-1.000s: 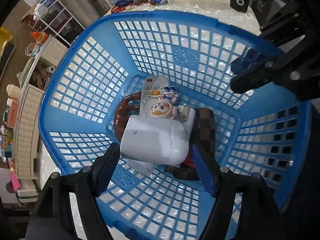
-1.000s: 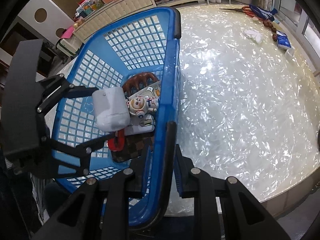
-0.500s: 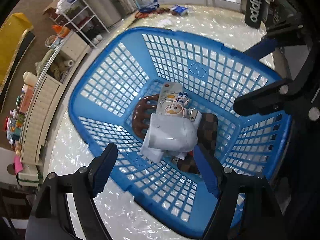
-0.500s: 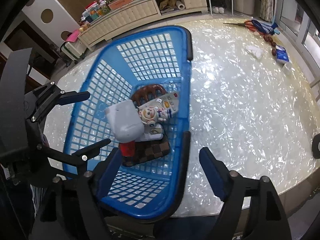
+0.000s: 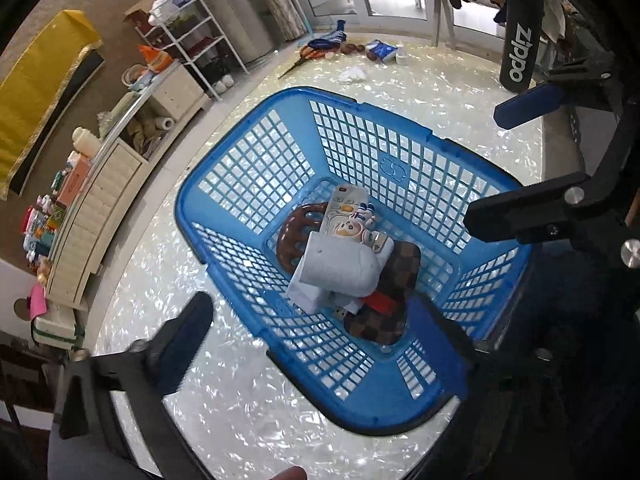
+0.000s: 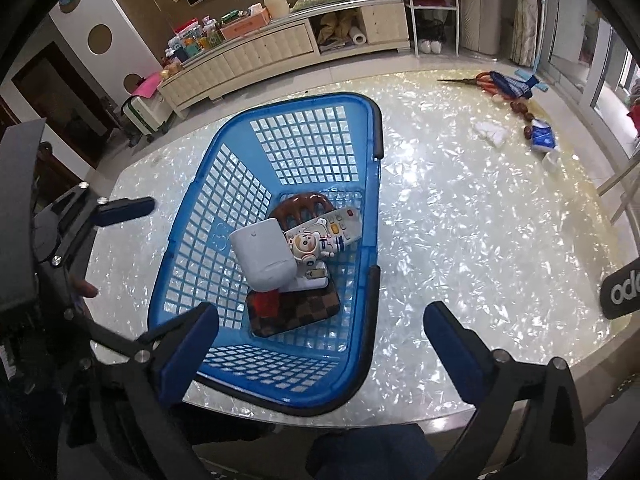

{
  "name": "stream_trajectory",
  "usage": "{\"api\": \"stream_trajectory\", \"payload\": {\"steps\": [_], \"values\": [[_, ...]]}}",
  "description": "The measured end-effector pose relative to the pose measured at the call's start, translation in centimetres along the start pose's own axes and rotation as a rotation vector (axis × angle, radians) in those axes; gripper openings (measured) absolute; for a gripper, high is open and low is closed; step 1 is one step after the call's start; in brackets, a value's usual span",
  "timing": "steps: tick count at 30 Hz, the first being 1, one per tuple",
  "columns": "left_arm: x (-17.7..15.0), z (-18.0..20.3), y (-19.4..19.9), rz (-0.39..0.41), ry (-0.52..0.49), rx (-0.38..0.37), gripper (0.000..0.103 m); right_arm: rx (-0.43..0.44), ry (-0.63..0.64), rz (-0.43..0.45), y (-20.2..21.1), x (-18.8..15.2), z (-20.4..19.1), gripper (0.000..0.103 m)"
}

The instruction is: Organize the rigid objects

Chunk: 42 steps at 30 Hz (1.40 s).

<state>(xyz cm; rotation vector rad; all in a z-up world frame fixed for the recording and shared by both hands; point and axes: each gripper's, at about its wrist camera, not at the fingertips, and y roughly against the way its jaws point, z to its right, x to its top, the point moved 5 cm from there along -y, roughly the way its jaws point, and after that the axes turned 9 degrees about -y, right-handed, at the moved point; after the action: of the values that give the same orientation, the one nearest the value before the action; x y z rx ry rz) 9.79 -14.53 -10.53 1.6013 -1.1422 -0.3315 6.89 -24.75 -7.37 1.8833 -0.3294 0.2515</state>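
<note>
A blue plastic basket [image 5: 256, 148] [image 6: 188, 216] stands on the pearly table. In it lie a white box-shaped device [image 5: 340, 264] [image 6: 262, 252], an astronaut figure [image 5: 352, 228] [image 6: 310, 244], a white remote [image 5: 344, 200] [image 6: 340, 226], a brown comb-like ring [image 5: 292, 232] [image 6: 300, 204] and a checkered wallet [image 5: 396, 280] [image 6: 304, 308]. My left gripper [image 5: 320, 332] is open and empty, held high above the basket's near side. My right gripper [image 6: 320, 340] is open and empty, above the basket's near rim.
Scissors [image 6: 476, 79], a blue cloth [image 6: 512, 85], a white tissue [image 6: 490, 132] and small packets [image 6: 542, 136] lie at the table's far end. A black Zippo box [image 5: 520, 56] stands near the table's edge. A cream cabinet [image 6: 272, 56] lies beyond the table.
The left gripper let go of the white device, which now rests in the basket. The right gripper opened off the basket rim. Both grippers rose and pulled back.
</note>
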Motion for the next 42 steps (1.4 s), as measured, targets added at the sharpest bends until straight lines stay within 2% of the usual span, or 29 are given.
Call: {"api": "stream_trajectory", "payload": {"steps": [4,10,13,28,38,42], "values": [[-1.2,-0.6,1.1,0.0,0.054,0.021,0.103,-0.023,-0.005,0.028,0.9,-0.5,0.0,0.103],[-3.3,-1.5,2.6,-0.003,0.155,0.003,0.103,-0.054,-0.023,0.061,2.2,-1.8,-0.6,0.103],[-4.4,-2.1,3.2,-0.006,0.225,0.036,0.103,-0.056,-0.027,0.076,2.5,-2.5,-1.2,0.103],[-8.4,-3.1,8.0,0.085,0.501,-0.039,0.103,-0.08,0.027,0.157,4.7,-4.8,-4.5,0.103],[-9.8,-2.8,10.4,0.128,0.54,-0.046,0.103,-0.07,0.069,0.171,5.0,-5.4,-6.6,0.103],[-10.1,-3.0,10.8,0.134,0.543,-0.02,0.103,-0.064,0.077,0.175,5.1,-5.5,-6.9,0.103]]}}
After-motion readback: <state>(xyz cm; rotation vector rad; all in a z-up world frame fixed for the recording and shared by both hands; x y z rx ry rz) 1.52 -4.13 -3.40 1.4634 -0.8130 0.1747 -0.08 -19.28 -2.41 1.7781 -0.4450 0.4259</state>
